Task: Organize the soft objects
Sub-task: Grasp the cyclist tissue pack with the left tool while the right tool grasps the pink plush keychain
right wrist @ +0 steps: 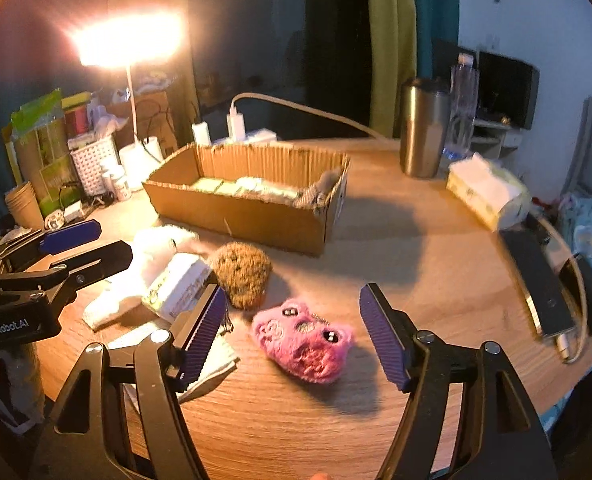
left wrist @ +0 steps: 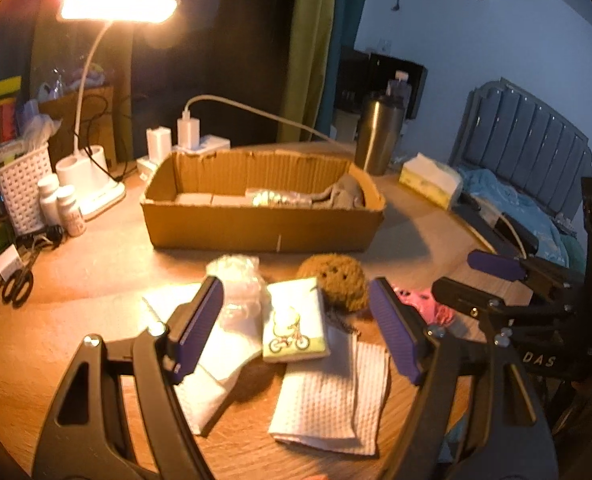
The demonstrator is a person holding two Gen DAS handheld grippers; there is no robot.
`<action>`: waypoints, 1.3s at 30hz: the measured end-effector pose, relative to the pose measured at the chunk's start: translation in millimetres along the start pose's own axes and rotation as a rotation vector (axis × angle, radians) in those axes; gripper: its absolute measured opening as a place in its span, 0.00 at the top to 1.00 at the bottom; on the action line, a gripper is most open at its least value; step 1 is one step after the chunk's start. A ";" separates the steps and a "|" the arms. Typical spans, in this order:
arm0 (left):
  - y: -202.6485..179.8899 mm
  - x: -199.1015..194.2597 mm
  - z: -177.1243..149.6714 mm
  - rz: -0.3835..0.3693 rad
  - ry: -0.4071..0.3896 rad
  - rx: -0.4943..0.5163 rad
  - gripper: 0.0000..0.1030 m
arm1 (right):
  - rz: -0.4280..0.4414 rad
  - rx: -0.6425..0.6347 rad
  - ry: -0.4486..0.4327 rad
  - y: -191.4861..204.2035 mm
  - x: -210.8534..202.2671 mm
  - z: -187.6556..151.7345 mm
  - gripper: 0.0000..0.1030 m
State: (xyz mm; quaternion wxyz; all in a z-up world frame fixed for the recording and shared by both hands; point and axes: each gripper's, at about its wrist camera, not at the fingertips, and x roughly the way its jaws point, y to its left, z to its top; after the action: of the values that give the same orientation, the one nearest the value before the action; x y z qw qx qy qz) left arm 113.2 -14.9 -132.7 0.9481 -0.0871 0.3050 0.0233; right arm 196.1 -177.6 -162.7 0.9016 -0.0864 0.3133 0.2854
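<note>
Low in the left wrist frame, the left gripper (left wrist: pixel 296 332) hangs released above the wooden bench (left wrist: pixel 416 240), its purple-padded fingers (left wrist: pixel 199 320) spread wide with nothing between them. Framed between those fingers lies a small white pad printed with a bicycle picture (left wrist: pixel 294 326), resting partly on a white waffle-textured cloth (left wrist: pixel 332 396) that is spread at the lower centre. Left of the pad sits a crumpled clear plastic wrapping (left wrist: pixel 239 284) on a folded white cloth (left wrist: pixel 211 364). Touching the pad's upper right corner is a round brown knitted ball (left wrist: pixel 338 282), and right of that, behind the right-hand finger, peeks a pink fuzzy plush toy (left wrist: pixel 428 304).

At the bottom of the right wrist frame, the right gripper (right wrist: pixel 291 332) is likewise released, fingers apart, with the pink fuzzy plush toy (right wrist: pixel 306 340) lying on the bench (right wrist: pixel 416 264) between them, untouched. The brown knitted ball (right wrist: pixel 239 274) sits just up and left of the toy, and the left gripper (right wrist: pixel 79 244) enters from the left edge.

Across the middle of both frames stands a long, shallow cardboard box (left wrist: pixel 261 224), already holding a grey cloth (left wrist: pixel 346 194) at its right end beside pale items. Beyond it, a lit white desk lamp (left wrist: pixel 115 2) occupies the upper left, and a steel tumbler (left wrist: pixel 378 132) and a tissue pack (left wrist: pixel 430 180) stand toward the right.
</note>
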 end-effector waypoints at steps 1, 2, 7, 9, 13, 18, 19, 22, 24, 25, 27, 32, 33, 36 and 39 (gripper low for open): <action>-1.2 4.7 -1.3 0.000 0.014 0.003 0.26 | 0.005 0.004 0.008 -1.4 3.6 -1.6 0.29; -1.7 7.7 -2.2 0.002 0.023 0.005 0.26 | 0.008 0.010 0.015 -3.6 7.5 -4.1 0.29; -5.9 26.0 -6.1 0.002 0.079 0.008 0.26 | 0.009 0.030 0.042 -13.7 21.8 -10.6 0.29; -7.0 32.4 -7.8 0.003 0.099 0.005 0.26 | 0.011 0.036 0.051 -17.5 27.1 -12.4 0.29; -7.0 43.9 -10.6 0.024 0.138 -0.006 0.26 | 0.025 0.048 0.073 -21.4 38.4 -16.8 0.29; -10.7 51.0 -11.6 0.001 0.154 0.005 0.27 | 0.043 0.056 0.097 -23.7 49.7 -20.6 0.29; -11.2 53.3 -12.1 -0.002 0.165 0.005 0.27 | 0.044 0.059 0.102 -24.1 51.6 -20.9 0.29; -11.5 57.9 -14.4 -0.010 0.188 0.002 0.27 | 0.050 0.068 0.115 -26.3 56.2 -23.1 0.29; -11.0 59.6 -15.2 -0.016 0.197 -0.002 0.27 | 0.054 0.071 0.119 -26.5 56.8 -24.0 0.29; -10.3 60.3 -15.6 -0.020 0.200 -0.006 0.27 | 0.056 0.073 0.119 -26.8 57.1 -24.3 0.29; -9.1 62.1 -16.0 -0.025 0.207 -0.017 0.31 | 0.062 0.075 0.122 -27.0 58.3 -24.7 0.29; -6.1 64.5 -18.3 -0.019 0.227 -0.022 0.43 | 0.071 0.074 0.130 -24.5 60.5 -25.7 0.29; -6.2 64.3 -18.7 -0.021 0.228 -0.020 0.44 | 0.072 0.075 0.131 -24.3 60.8 -25.6 0.29; -7.3 64.6 -19.8 -0.030 0.234 -0.019 0.47 | 0.079 0.078 0.132 -24.1 61.1 -26.5 0.29; -6.5 64.4 -22.0 -0.030 0.237 -0.022 0.49 | 0.084 0.069 0.133 -21.9 60.4 -27.4 0.42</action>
State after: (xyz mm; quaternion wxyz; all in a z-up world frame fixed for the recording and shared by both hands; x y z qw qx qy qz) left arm 153.5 -25.8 -186.8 0.9045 -0.1045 0.4135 0.0020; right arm 233.2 -177.0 -221.9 0.8685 -0.0608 0.3854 0.3058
